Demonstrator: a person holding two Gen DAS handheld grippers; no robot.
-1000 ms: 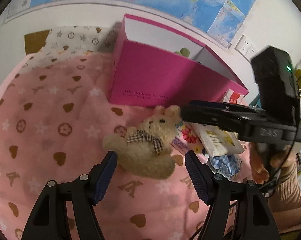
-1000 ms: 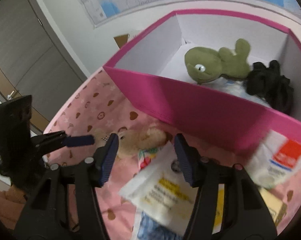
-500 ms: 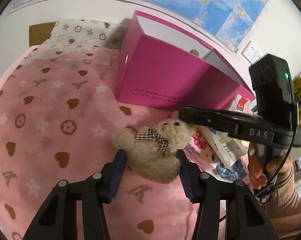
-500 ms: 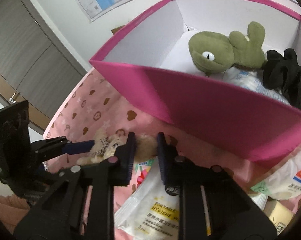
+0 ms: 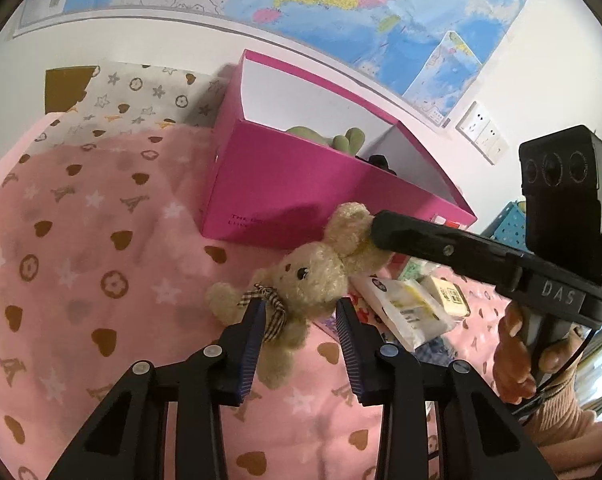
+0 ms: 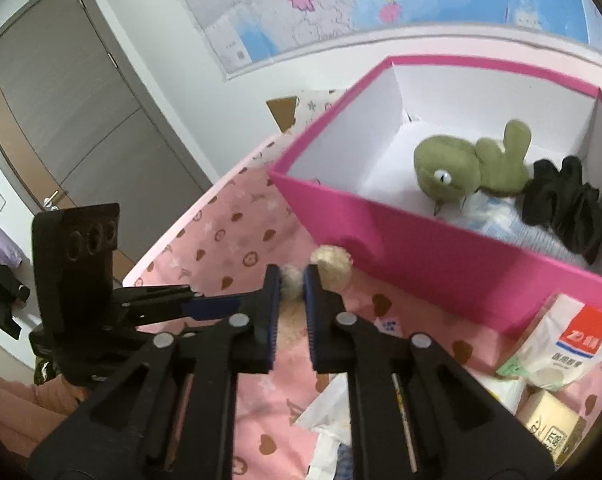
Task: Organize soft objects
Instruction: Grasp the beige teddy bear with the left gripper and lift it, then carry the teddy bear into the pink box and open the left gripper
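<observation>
My right gripper (image 6: pixel 292 280) pinches the beige bear's (image 5: pixel 313 276) ear; my left gripper (image 5: pixel 301 322) clamps its body. It hangs just outside the pink box's (image 6: pixel 441 236) near wall, above the bedspread (image 5: pixel 81 248).

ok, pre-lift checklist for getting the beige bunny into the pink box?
1. Right gripper shut on bunny ear: ok.
2. Left gripper holding the body: cannot tell, fingers flank it.
3. Bunny off the pink blanket: cannot tell.
4. Pink box open on top: ok.
5. Free floor in box, left of green plush: ok.
6. Tissue pack clear of bunny: cannot tell, it touches or lies under.
</observation>
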